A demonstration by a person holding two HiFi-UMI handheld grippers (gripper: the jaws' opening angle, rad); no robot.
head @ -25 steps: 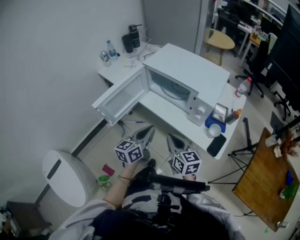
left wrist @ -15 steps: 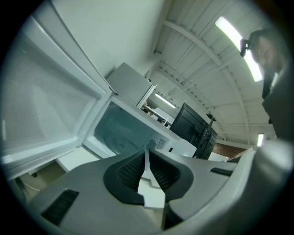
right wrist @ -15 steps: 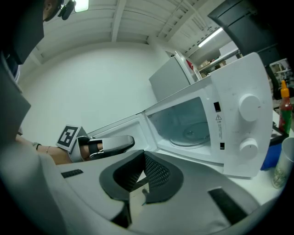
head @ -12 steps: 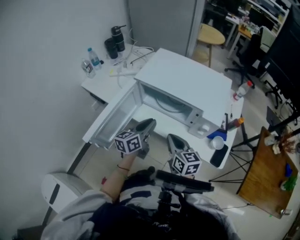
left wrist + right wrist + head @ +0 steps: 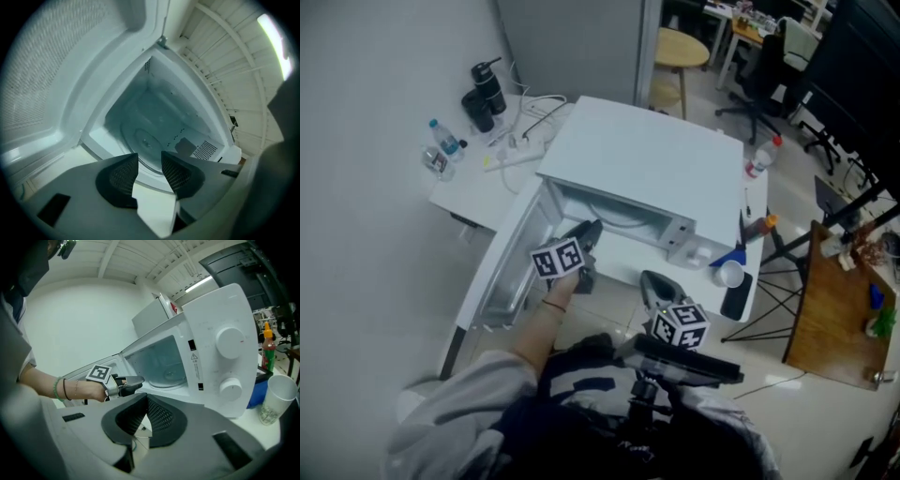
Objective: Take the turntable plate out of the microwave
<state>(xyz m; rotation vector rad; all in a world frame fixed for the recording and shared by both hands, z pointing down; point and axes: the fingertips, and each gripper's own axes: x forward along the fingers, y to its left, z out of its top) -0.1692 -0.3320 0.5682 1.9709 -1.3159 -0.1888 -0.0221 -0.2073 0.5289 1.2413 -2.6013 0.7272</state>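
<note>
**A:** Glass, is it? Where's the turntable plate [image 5: 142, 140]?

**B:** Probably glass, though the cavity is dim. It lies flat on the floor of the microwave [image 5: 649, 159], which stands at the counter's [image 5: 467, 195] front edge with its door [image 5: 502, 267] swung wide.

**A:** And the grippers?

**B:** The left gripper [image 5: 150, 165] is at the cavity mouth. Its jaws have just been opening and stand parted, with nothing between them. The right gripper [image 5: 142, 414] hangs back with its fingers together, empty.

**A:** Which step?

**B:** The reach-in, I'd say. Next the left jaws should straddle the plate's near rim, close, and lift.
</note>
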